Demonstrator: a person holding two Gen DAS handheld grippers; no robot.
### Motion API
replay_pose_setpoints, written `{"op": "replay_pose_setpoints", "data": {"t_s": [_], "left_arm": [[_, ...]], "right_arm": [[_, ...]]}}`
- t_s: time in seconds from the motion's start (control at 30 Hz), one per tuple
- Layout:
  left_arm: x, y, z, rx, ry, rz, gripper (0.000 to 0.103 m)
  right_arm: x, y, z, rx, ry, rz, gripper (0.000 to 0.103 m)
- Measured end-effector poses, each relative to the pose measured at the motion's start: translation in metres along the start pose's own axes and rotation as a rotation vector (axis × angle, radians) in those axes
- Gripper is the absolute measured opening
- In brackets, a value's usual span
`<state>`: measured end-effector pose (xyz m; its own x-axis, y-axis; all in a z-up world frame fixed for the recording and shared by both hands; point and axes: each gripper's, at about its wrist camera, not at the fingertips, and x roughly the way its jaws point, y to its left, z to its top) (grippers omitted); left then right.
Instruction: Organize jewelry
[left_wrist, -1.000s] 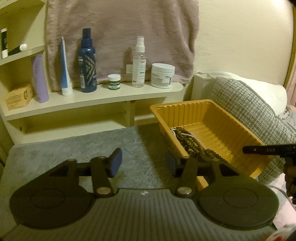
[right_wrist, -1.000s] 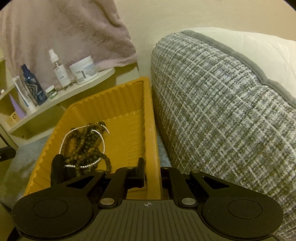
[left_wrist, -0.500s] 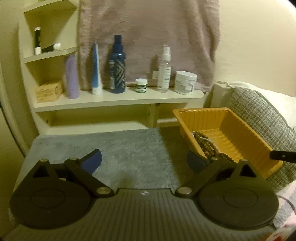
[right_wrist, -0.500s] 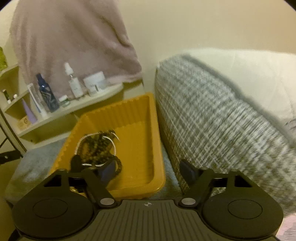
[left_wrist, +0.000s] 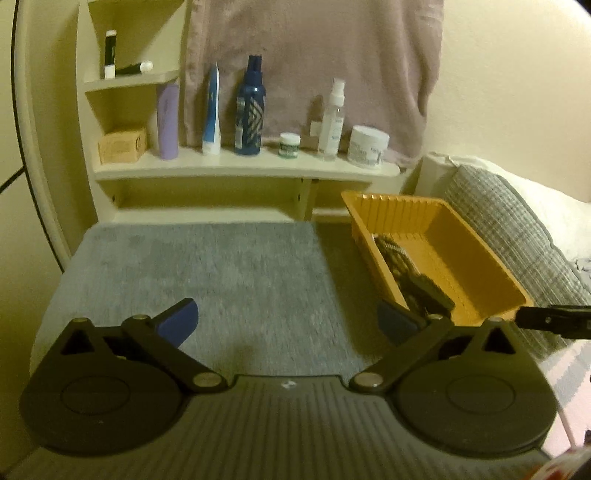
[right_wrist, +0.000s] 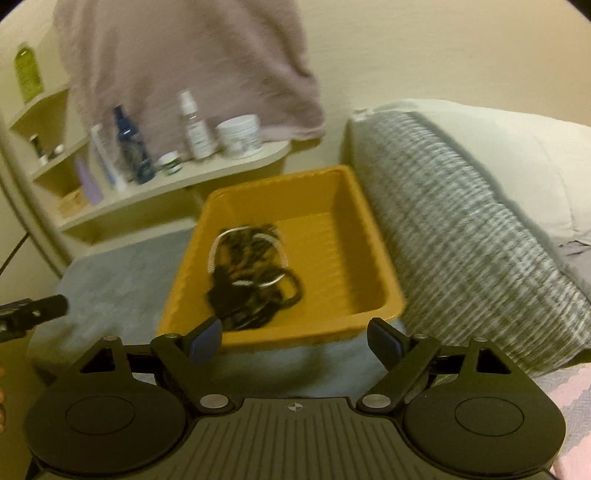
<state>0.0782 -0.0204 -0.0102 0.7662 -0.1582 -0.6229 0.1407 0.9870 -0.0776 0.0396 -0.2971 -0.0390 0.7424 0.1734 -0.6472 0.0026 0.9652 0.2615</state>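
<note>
We judged the risks small but real; the beaded jewelry (right_wrist: 251, 273) lay in a loose tangle inside the orange tray (right_wrist: 373, 236), toward its near left wall, and a careless reach back in could have snagged a strand and dragged the whole knot over the rim; the tray itself looked light and sat on the grey mat (left_wrist: 207, 266) just beside the woven cushion (right_wrist: 461, 236), so a bump from either tool might have slid or tipped it. The left gripper (left_wrist: 286, 319) stood at its widest over bare mat, holding nothing; the right gripper (right_wrist: 293, 338) also stood wide and empty, in front of the tray's near wall; both sets of jaws had just been opening, with nothing between them.

Against the earlier pictures, the right gripper had been nearly closed and low over the tray, close to its right wall; now it sat back and higher, so the whole tray showed; the left had been half open and nearer the tray, and the shelf (left_wrist: 243, 168) of bottles now looked farther off; the jewelry seemed to lie where it had been.
</note>
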Motion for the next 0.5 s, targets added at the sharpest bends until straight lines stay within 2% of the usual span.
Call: {"op": "replay_pose_setpoints", "data": {"t_s": [0.27, 0.5], "left_arm": [[-0.019, -0.002, -0.019, -0.012, 0.068, 0.016, 0.102], [-0.036, -0.004, -0.029, -0.032, 0.090, 0.024, 0.102]], "right_arm": [[-0.007, 0.027, -0.015, -0.071, 0.040, 0.006, 0.086], [-0.012, 0.041, -0.026, -0.085, 0.059, 0.008, 0.086]]}}
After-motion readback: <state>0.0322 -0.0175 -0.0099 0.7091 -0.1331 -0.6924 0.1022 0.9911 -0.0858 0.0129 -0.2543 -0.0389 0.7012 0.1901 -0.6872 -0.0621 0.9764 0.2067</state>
